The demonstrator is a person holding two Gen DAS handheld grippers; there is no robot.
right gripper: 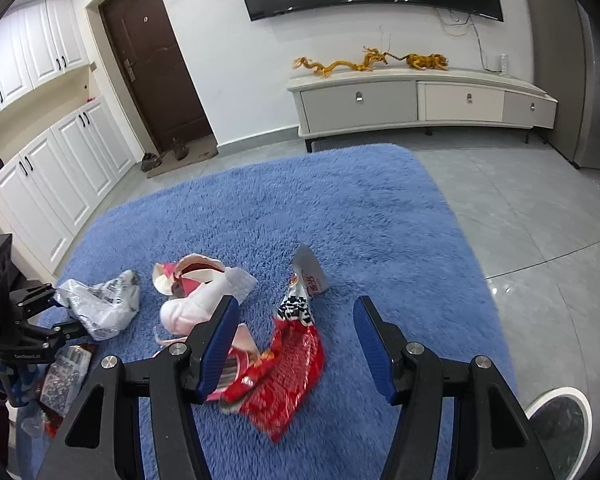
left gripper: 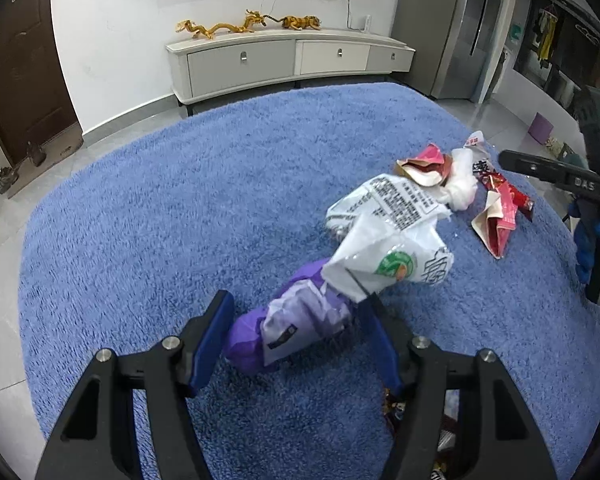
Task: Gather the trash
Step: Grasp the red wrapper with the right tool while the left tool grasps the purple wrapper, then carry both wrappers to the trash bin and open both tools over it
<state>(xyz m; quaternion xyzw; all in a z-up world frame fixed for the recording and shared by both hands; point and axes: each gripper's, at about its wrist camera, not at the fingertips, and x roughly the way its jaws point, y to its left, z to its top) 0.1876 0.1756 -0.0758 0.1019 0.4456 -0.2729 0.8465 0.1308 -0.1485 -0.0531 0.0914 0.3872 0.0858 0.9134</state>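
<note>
A blue rug (right gripper: 340,208) carries the trash. The left claw (left gripper: 296,320) stands released around a purple wrapper (left gripper: 284,328), a white bag (left gripper: 384,236) at its 1 o'clock. The right claw (right gripper: 296,332) is released above a red wrapper (right gripper: 288,376), with white tissue (right gripper: 196,304) at 10 o'clock.

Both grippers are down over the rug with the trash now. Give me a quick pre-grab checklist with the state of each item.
1. Left gripper open: ok, jaws apart.
2. Purple wrapper lined up between the left fingers: ok; contact with the pads, cannot tell.
3. Right gripper open: ok.
4. Red wrapper between the right fingers: ok, though it lies nearer the left-hand finger.
5. White bag clear of the left grab: not ok, it overlaps the purple wrapper's far end.
6. Bin within reach: cannot tell, none clearly in view.
</note>
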